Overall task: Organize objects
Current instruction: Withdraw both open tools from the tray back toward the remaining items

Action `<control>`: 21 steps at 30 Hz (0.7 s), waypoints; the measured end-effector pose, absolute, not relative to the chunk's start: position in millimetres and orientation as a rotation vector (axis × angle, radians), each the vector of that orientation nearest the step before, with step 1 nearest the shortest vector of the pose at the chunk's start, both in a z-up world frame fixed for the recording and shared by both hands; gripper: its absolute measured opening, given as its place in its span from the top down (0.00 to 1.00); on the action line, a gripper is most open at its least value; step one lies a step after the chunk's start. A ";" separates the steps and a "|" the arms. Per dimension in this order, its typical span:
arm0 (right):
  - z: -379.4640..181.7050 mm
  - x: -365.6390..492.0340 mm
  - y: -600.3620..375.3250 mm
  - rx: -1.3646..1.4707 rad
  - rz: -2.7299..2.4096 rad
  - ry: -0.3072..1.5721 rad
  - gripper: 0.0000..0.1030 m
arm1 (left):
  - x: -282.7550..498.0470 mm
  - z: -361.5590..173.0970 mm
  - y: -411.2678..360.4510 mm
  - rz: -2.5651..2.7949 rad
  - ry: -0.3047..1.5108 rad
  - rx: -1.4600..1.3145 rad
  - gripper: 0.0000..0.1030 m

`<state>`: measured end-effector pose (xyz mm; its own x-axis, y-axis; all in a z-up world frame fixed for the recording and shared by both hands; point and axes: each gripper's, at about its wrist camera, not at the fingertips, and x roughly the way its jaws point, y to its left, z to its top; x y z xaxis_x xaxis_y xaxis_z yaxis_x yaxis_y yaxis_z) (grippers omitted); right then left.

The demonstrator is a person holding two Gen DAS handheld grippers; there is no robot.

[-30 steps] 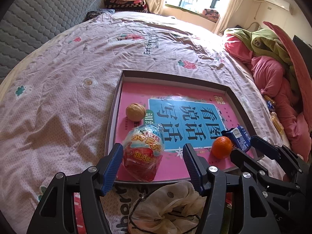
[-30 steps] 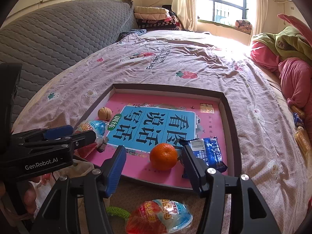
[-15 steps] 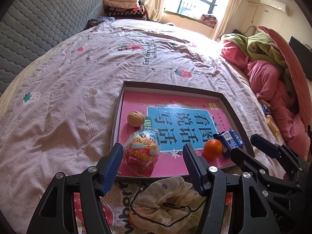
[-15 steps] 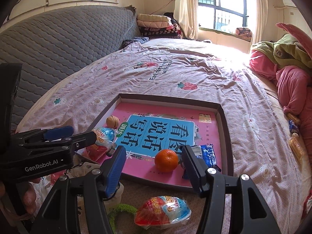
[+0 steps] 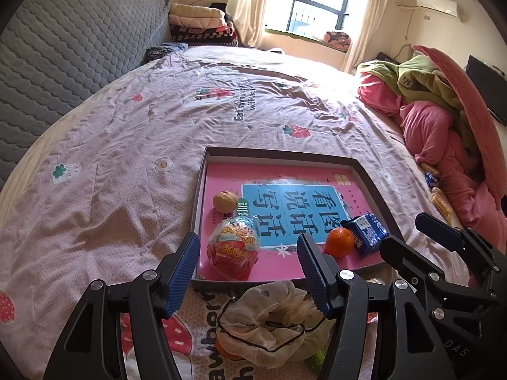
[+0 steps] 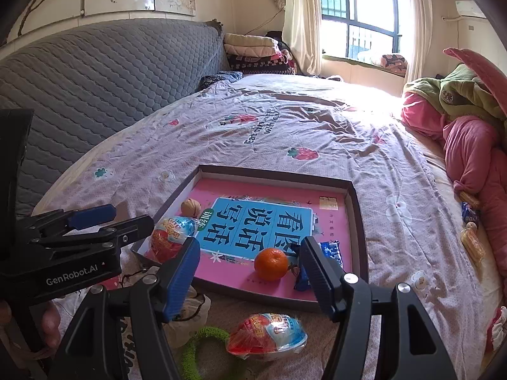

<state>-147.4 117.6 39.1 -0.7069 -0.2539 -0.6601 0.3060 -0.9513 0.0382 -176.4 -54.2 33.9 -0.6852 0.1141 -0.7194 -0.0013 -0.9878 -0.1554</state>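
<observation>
A: Left wrist view: the shallow box tray (image 5: 370,177) lies on the bed sheet (image 5: 133,145), pink booklet (image 5: 294,205) flat inside. What's in it?

B: Four things. One walnut (image 5: 225,201) near the left wall, one wrapped egg-shaped toy (image 5: 234,247) with its long axis running from the near edge toward the walnut, one tangerine (image 5: 339,242), and one blue snack packet (image 5: 367,230) touching the tangerine, lying slantwise.

A: And outside it?

B: Right wrist view: a second wrapped egg toy (image 6: 266,336) lies on its side on the sheet, long axis left to right, beside a green fuzzy ring (image 6: 199,348). A cream scrunchie (image 5: 269,319) sits just before the tray.

A: The claws?

B: Left gripper (image 5: 247,272) is spread, empty. Right gripper (image 6: 250,272) is opening, gripping nothing; the tangerine merely shows beyond its gap.
</observation>
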 end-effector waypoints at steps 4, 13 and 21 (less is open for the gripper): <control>44.8 -140.9 117.7 0.988 -2.656 0.108 0.36 | -169.8 40.8 -53.1 2.824 -0.212 -1.202 0.37; 58.4 -126.4 117.5 0.942 -2.668 0.116 0.35 | -154.5 53.6 -51.4 2.840 -0.203 -1.166 0.37; 69.6 -114.4 117.2 0.911 -2.674 0.120 0.35 | -142.4 61.7 -51.4 2.850 -0.194 -1.144 0.37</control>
<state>-114.4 117.2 69.6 -0.7486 -0.2656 -0.6075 0.3188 -0.9476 0.0214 -142.3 -51.4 61.7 -0.7217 0.1065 -0.6840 -0.0127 -0.9900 -0.1407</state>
